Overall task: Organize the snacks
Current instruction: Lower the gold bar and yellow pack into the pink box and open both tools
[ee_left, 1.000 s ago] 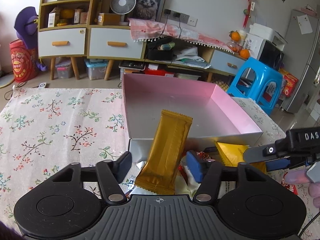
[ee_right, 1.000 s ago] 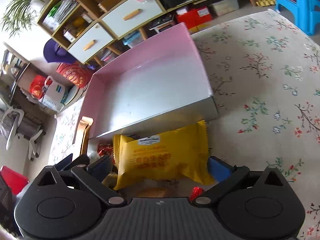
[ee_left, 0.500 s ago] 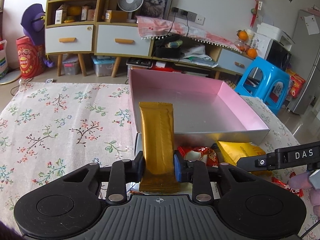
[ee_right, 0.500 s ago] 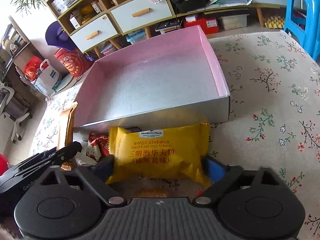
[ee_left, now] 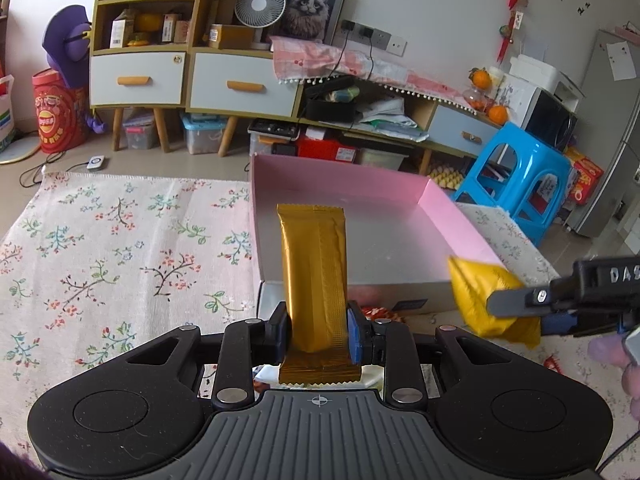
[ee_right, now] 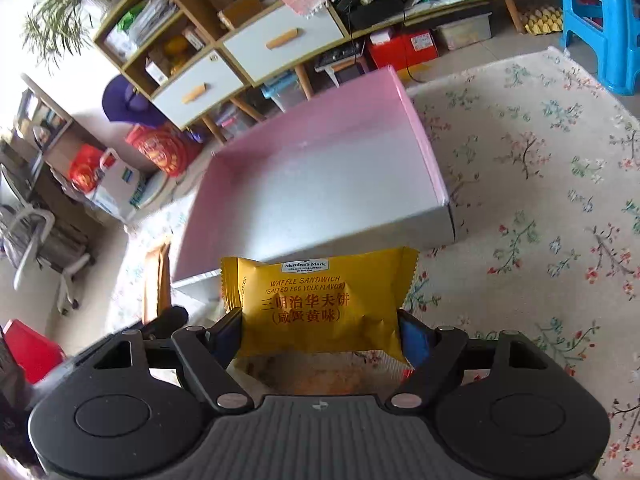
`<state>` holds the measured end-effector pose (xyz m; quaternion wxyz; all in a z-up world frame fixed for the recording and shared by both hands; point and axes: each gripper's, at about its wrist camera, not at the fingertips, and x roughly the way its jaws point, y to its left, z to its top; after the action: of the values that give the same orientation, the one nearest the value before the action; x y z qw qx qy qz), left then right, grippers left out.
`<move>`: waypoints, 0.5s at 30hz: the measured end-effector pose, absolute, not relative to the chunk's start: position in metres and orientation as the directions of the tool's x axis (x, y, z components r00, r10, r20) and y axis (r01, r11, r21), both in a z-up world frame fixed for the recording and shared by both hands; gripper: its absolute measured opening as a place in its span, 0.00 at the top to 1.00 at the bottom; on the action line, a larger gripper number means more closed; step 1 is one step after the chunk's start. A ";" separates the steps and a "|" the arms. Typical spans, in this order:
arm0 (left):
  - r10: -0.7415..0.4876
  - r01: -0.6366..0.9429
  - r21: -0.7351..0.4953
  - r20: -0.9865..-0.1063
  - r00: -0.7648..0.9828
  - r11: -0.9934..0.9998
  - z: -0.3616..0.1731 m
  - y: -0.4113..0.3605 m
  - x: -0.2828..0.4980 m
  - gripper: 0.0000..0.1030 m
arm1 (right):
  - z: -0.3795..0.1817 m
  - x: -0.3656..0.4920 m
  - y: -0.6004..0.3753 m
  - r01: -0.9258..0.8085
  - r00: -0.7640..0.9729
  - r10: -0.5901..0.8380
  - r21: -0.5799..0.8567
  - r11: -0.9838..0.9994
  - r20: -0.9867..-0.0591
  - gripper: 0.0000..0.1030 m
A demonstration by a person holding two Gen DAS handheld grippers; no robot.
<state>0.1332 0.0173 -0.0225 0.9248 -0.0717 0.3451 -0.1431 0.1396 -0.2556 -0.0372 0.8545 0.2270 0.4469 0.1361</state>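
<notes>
My left gripper (ee_left: 318, 334) is shut on a long gold snack bar (ee_left: 314, 276) and holds it upright in front of the near wall of a pink-walled, silver-floored box (ee_left: 400, 240). My right gripper (ee_right: 322, 334) is shut on a yellow waffle sandwich packet (ee_right: 320, 300), lifted above the floral cloth just short of the box (ee_right: 320, 184). The right gripper with its yellow packet (ee_left: 486, 304) also shows at the right of the left wrist view. The gold bar (ee_right: 156, 276) shows at the left of the right wrist view. The box holds nothing.
A red snack wrapper (ee_left: 378, 314) lies on the floral cloth (ee_left: 120, 248) by the box's near wall. A blue stool (ee_left: 520, 184) stands right of the table. Cabinets (ee_left: 192, 80) and shelves line the far wall.
My left gripper closed on the gold bar and raised it upright. My right gripper closed on the yellow packet and lifted it off the cloth toward the box.
</notes>
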 end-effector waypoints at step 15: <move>-0.251 0.176 -0.180 -0.634 0.732 0.968 -0.014 -0.012 0.191 0.75 | -0.013 0.183 -0.257 -0.091 0.656 0.415 0.480 0.873 -0.631 0.32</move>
<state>0.1912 -0.0124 -0.0143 0.9289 -0.0541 0.3479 -0.1149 0.1828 -0.2566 -0.0135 0.8858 0.2079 0.3894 0.1429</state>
